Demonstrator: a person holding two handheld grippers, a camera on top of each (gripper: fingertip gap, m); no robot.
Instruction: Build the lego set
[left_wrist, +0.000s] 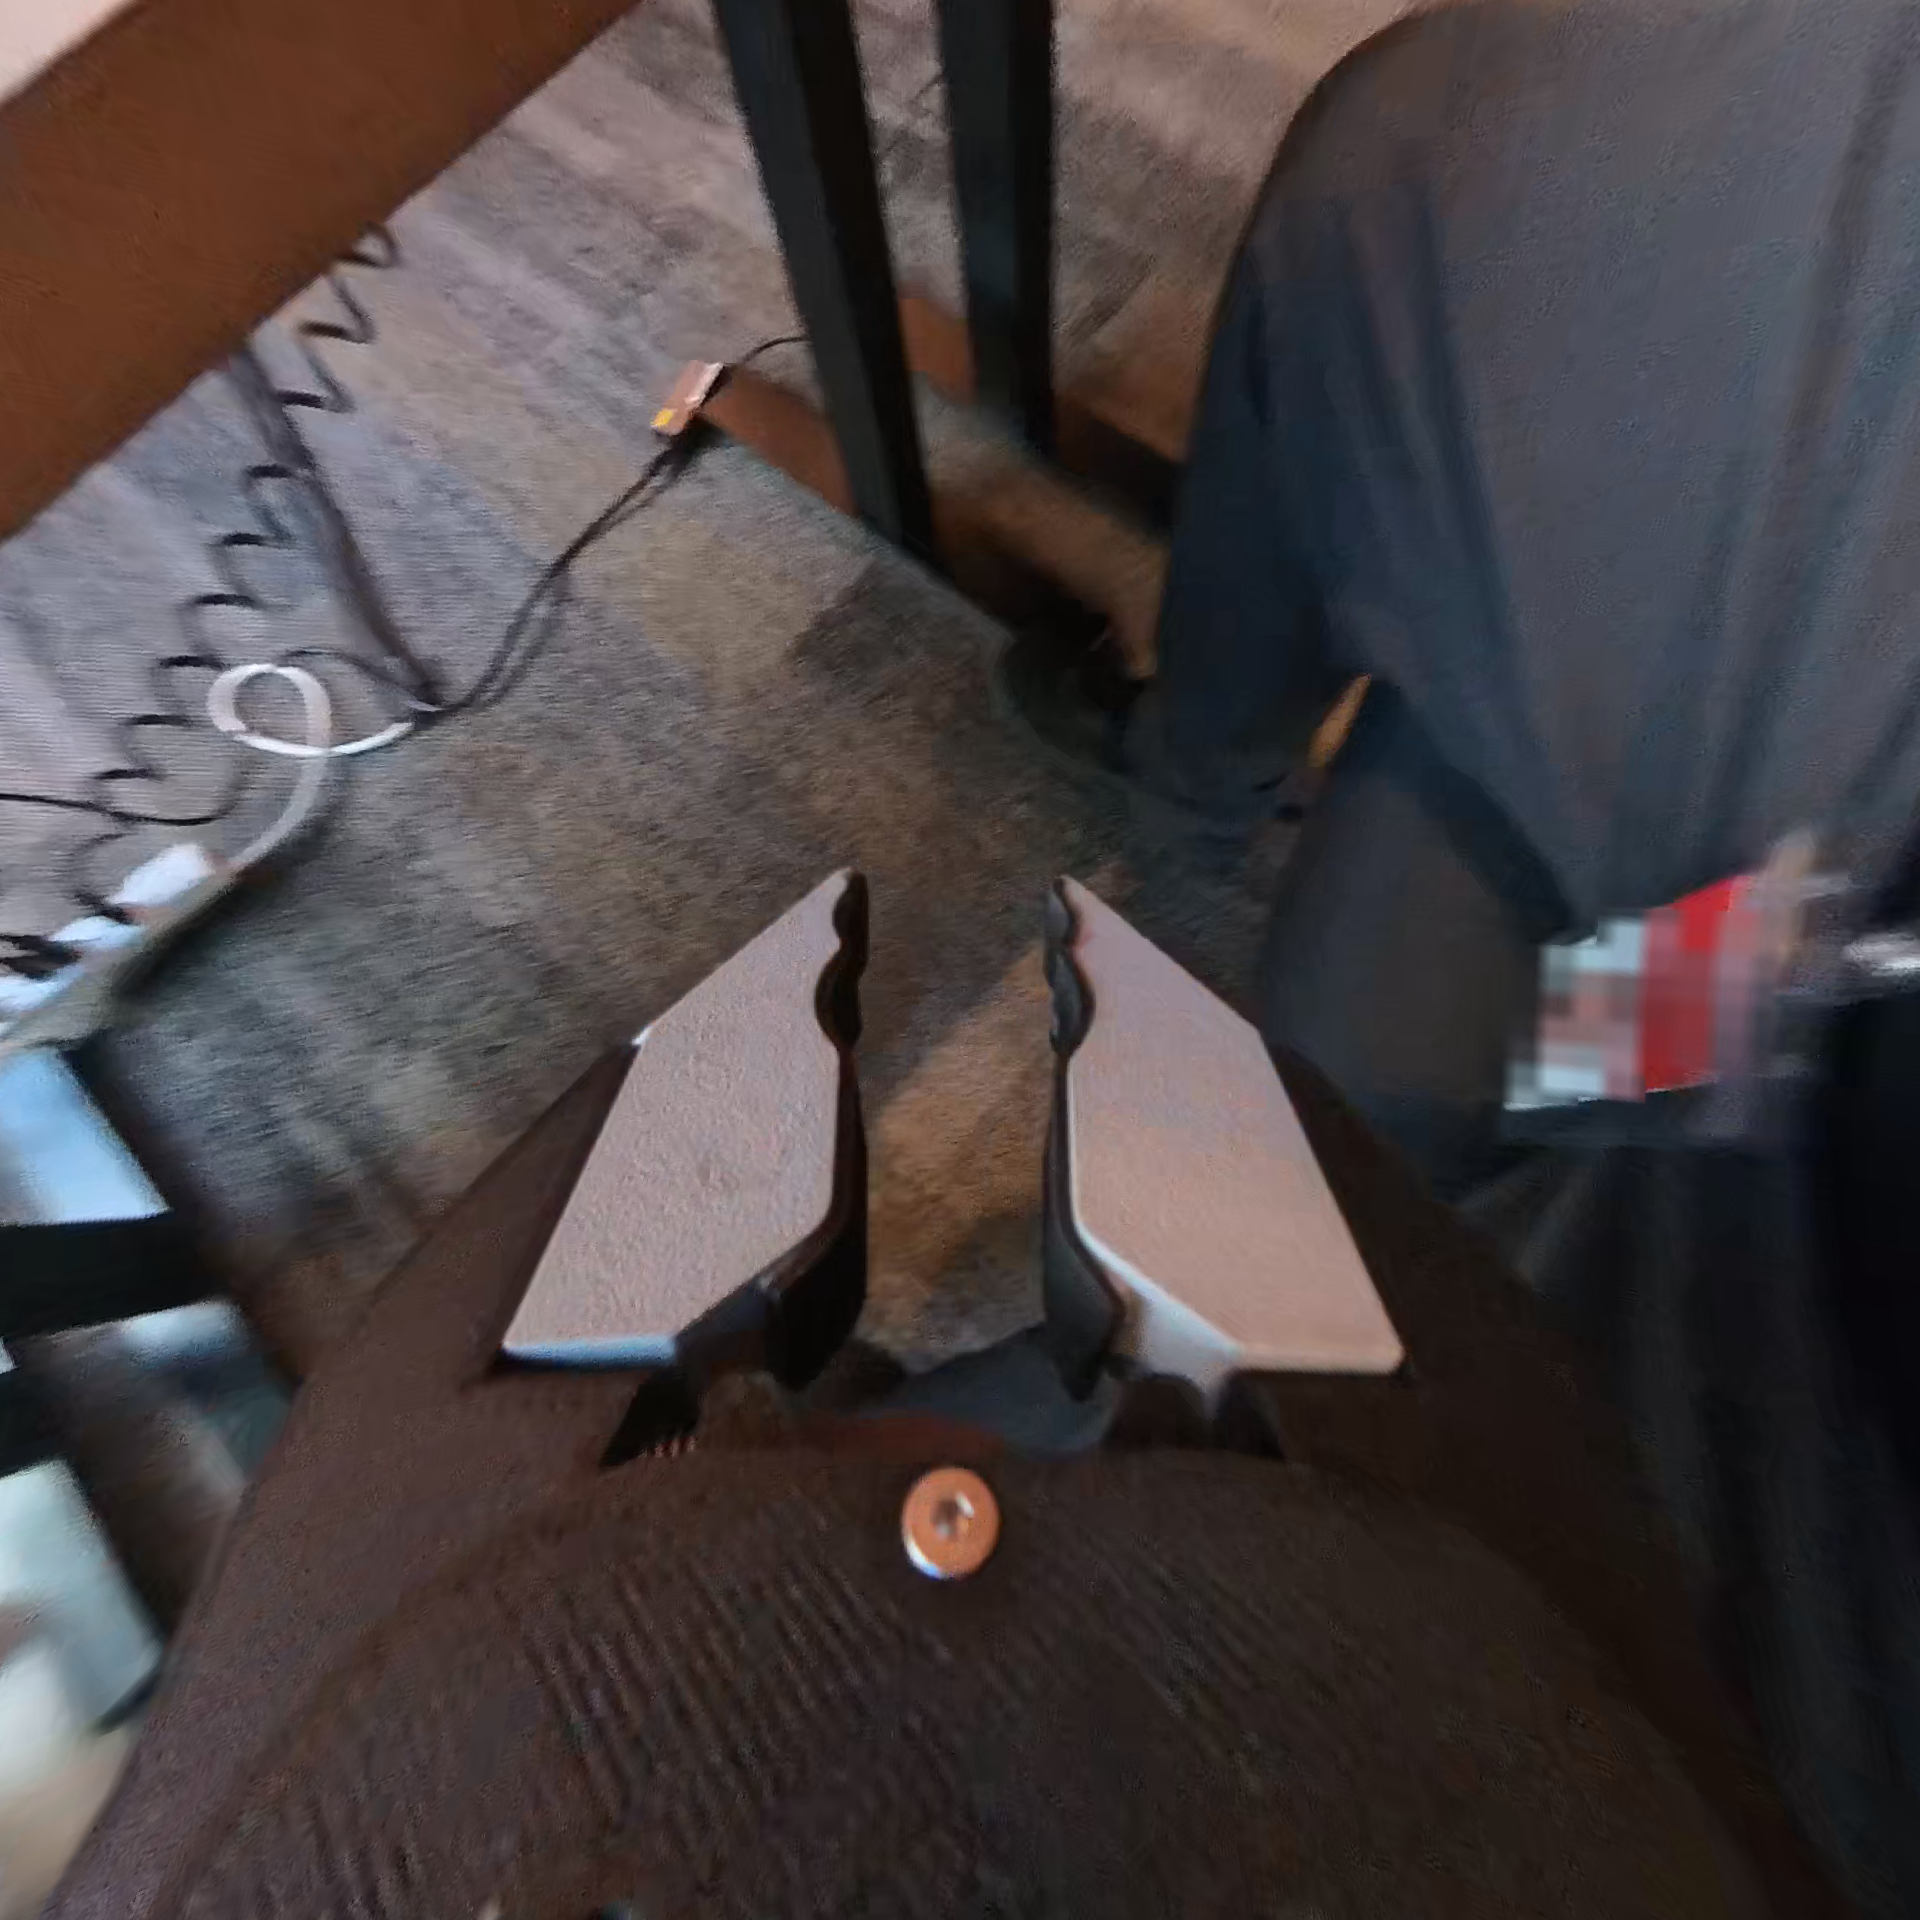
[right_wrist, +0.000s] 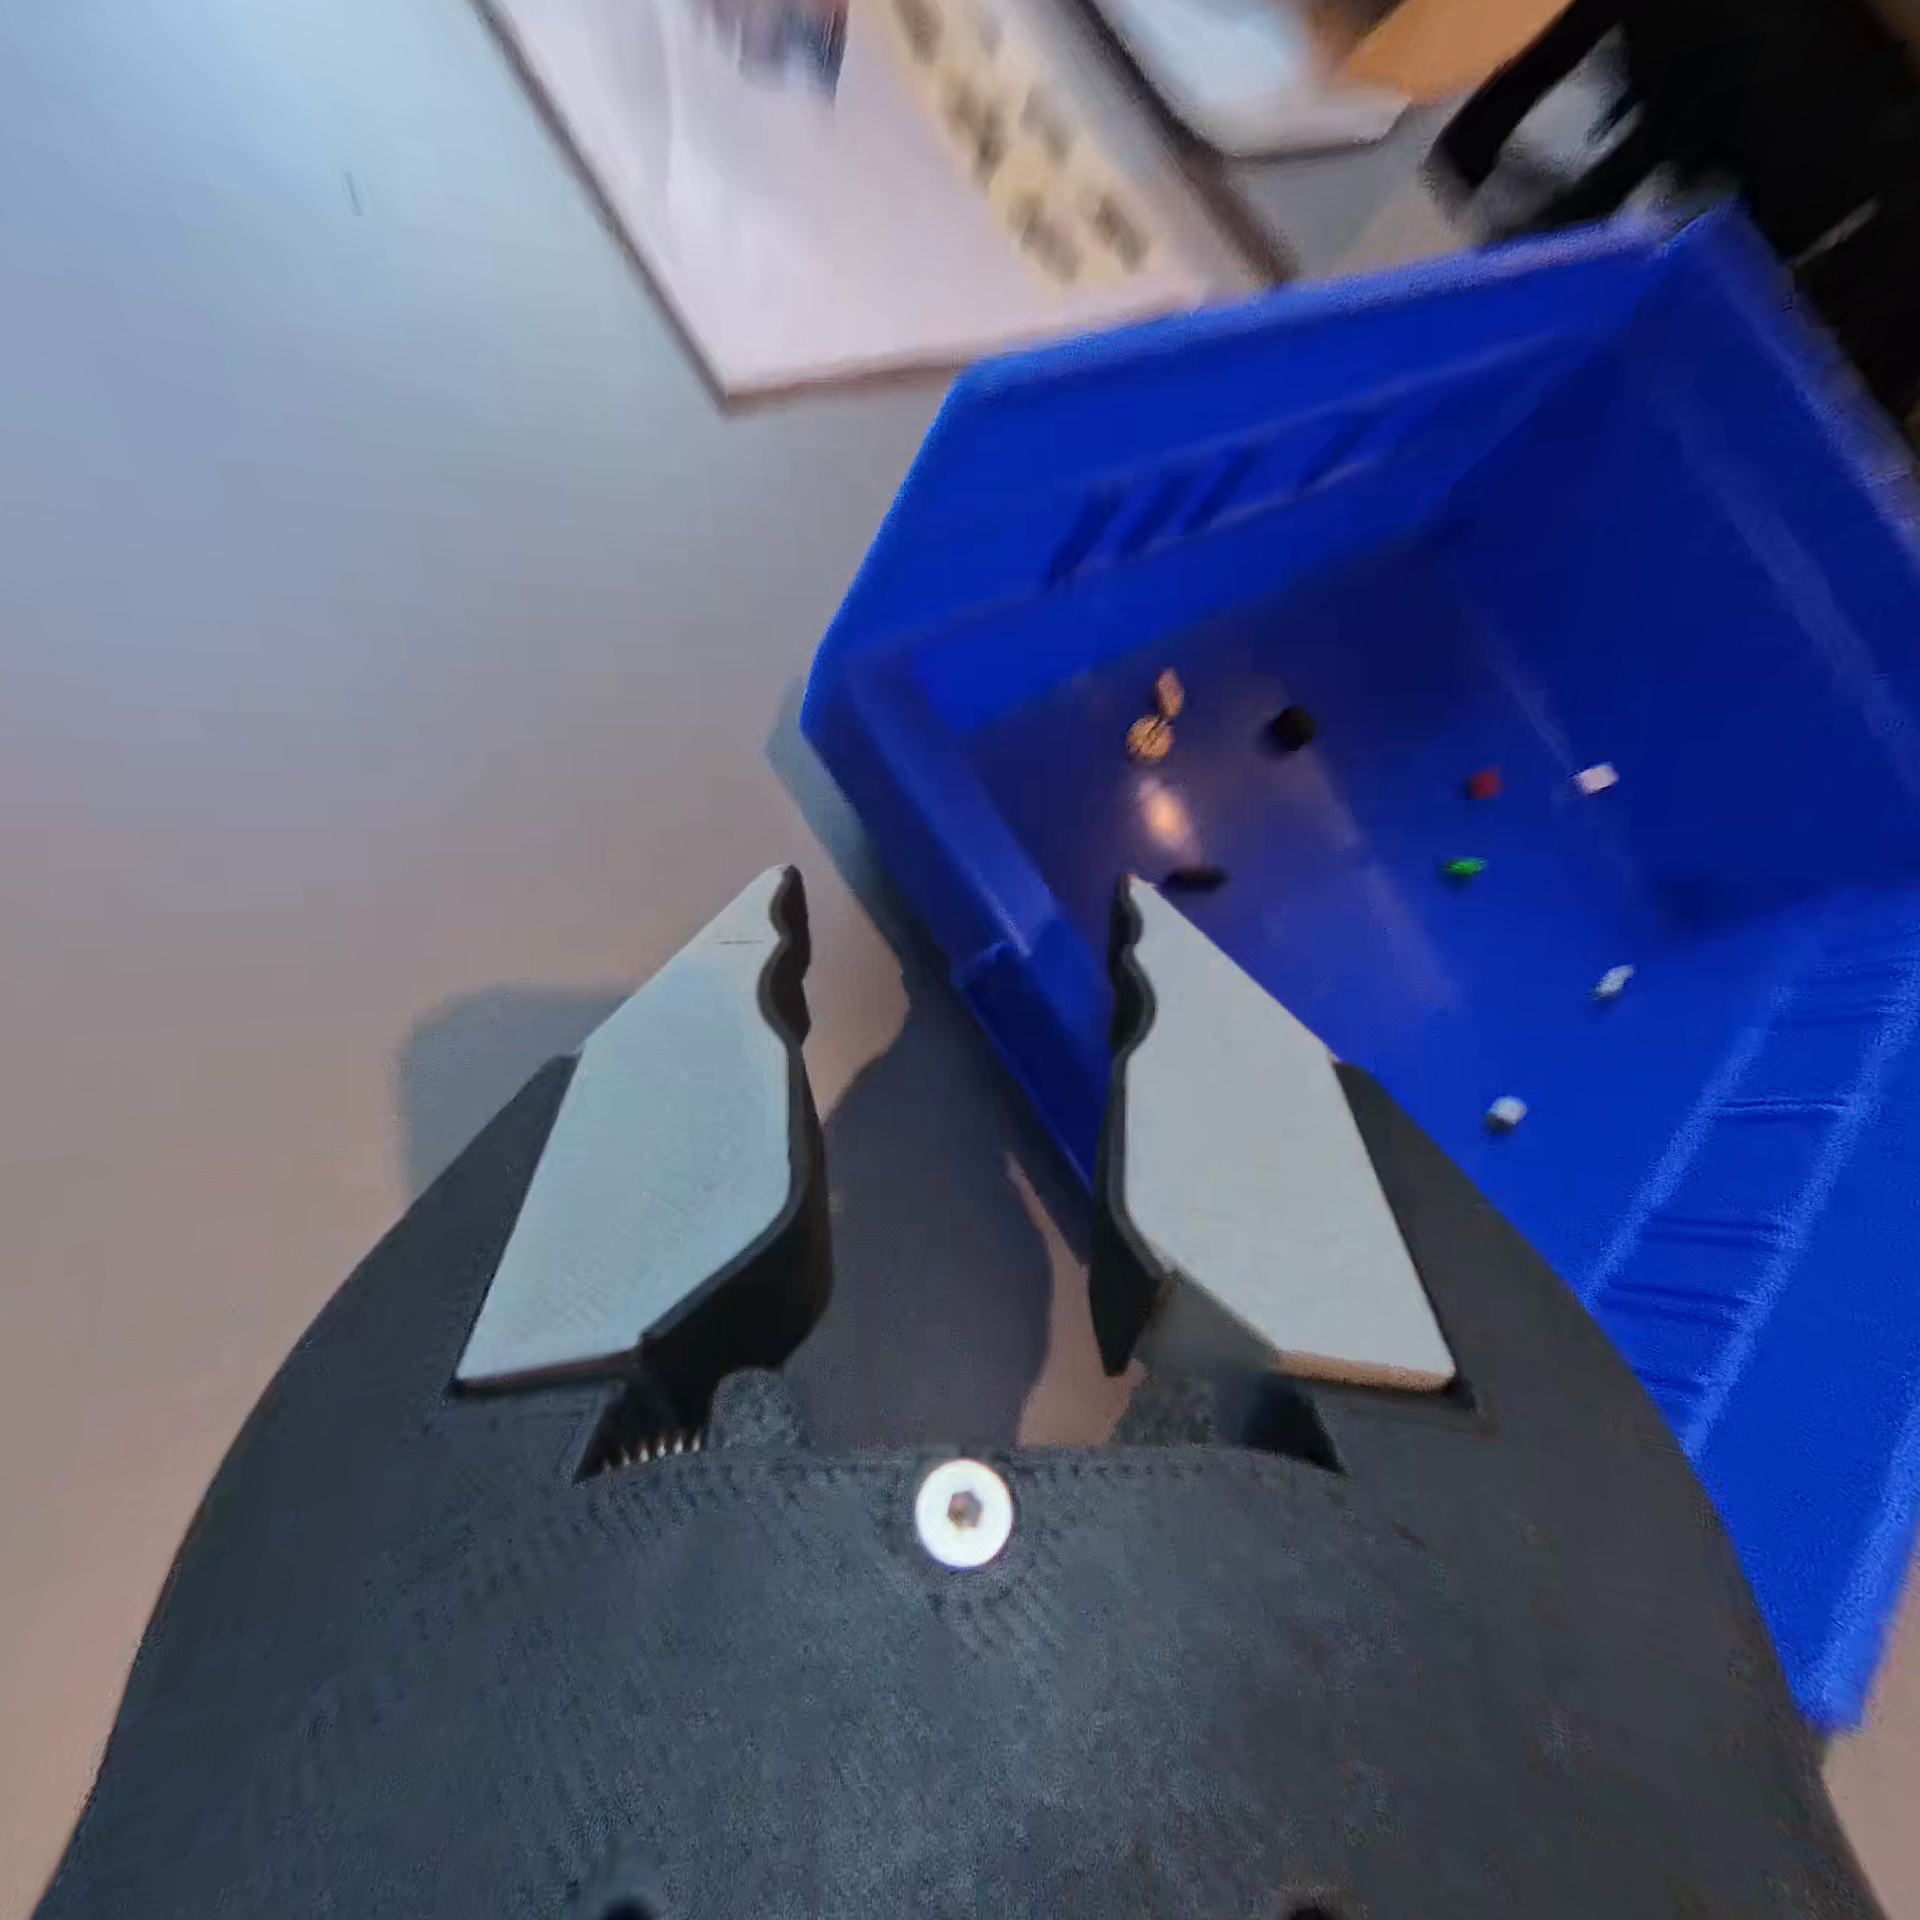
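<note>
Right gripper (right_wrist: 956, 899) beside blurred bin (right_wrist: 1299, 499)

Blue bin (right_wrist: 1299, 499) (grey carpet (left_wrist: 582, 831)).

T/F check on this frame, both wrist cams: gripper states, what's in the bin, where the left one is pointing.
1. The right gripper is shut on a brick. False: its jaws stand apart with nothing between them.
2. The blue bin holds a few small loose pieces, among them a red piece and a green piece. True.
3. The left gripper points at the tabletop. False: it faces the grey carpet, beside a person's leg.
4. The left gripper is open and empty. True.
5. The bin is full to the rim. False: most of its floor is bare.
</note>
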